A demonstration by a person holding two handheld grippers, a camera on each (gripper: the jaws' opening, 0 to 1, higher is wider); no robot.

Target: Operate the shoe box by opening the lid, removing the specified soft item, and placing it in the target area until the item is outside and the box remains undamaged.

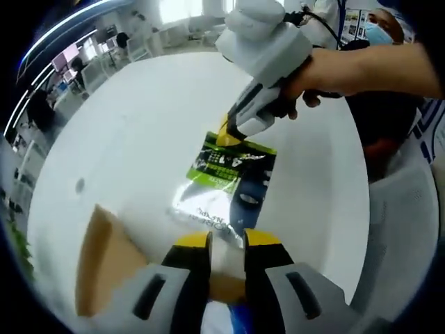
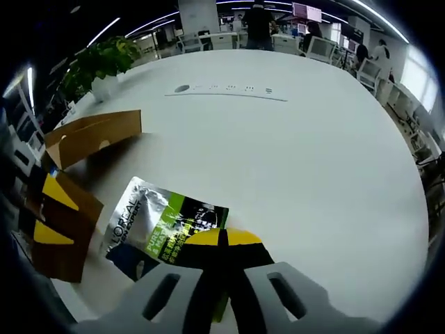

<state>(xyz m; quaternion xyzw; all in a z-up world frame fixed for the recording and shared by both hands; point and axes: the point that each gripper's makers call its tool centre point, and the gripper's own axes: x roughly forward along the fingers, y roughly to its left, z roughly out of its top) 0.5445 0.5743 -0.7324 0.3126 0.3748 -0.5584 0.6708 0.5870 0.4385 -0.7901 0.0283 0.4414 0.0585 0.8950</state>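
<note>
Brown cardboard is sitting at the eight o'clock side of the left gripper view: the shoe box (image 1: 104, 257) is lying open on the white table (image 1: 139, 139), its flap raised. Moving rightward, the left gripper (image 1: 227, 240) is showing its yellow-tipped jaws slightly parted at six o'clock, with nothing between them. Just beyond them, the silver-and-green sachet (image 1: 226, 184) is hanging over the table, well outside the box. At twelve to one o'clock, the right gripper (image 1: 233, 132) is pinching the sachet's top edge, with a person's hand (image 1: 327, 76) behind it.

In the right gripper view, the shoe box (image 2: 76, 181) is lying at nine o'clock, lid open and looking undamaged, and the left gripper's yellow tips (image 2: 52, 212) are showing against it. The sachet (image 2: 163, 226) is stretching toward seven o'clock from the right gripper (image 2: 222, 240), whose jaws are closing firmly on it.

Opening and removal are looking finished; only setting the sachet down is remaining. I cannot tell where the target area is. The table (image 2: 313, 153) ahead is offering open room; a potted plant (image 2: 104, 66) and distant desks are standing well apart, blocking nothing.
</note>
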